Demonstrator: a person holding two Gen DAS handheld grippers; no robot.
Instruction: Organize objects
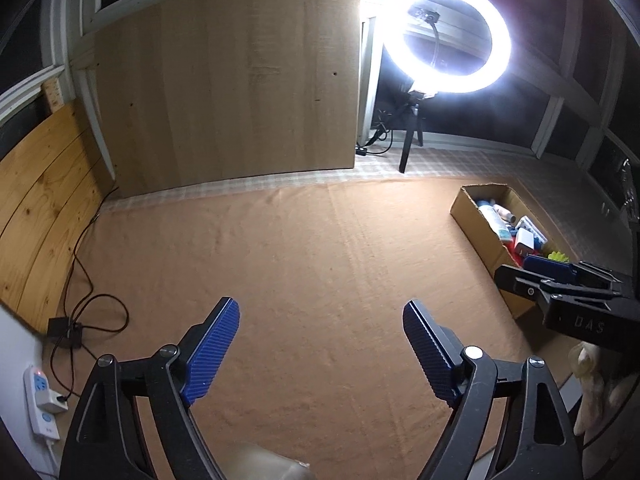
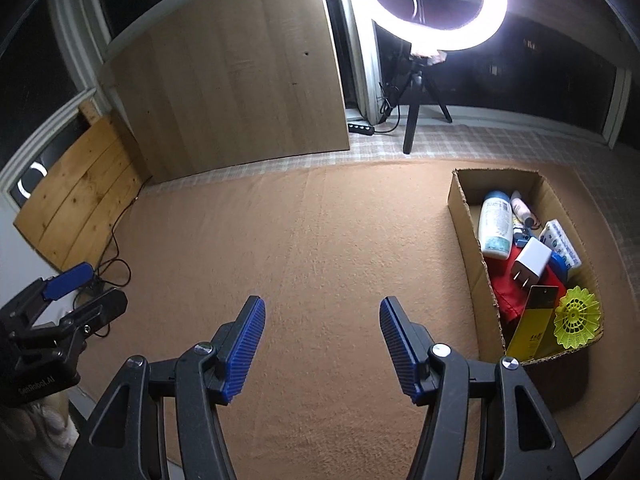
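Right of both my grippers, the open brown cardboard box (image 2: 464, 216) holds every visible object, long axis running away; right gripper (image 2: 322, 344) nearer, left gripper (image 1: 320, 352) farther; both jaws apart, empty, over bare tan surface (image 2: 312, 240).

Your box (image 2: 464, 216) at two o'clock on the cloth (image 2: 320, 240), charger (image 2: 530, 264) and shuttlecock (image 2: 578, 316) inside, board (image 2: 240, 88) at twelve.

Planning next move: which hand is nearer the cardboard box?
Right. The cardboard box lies just beside the right gripper; the left gripper sits further off over bare cloth. Both are open and hold nothing.
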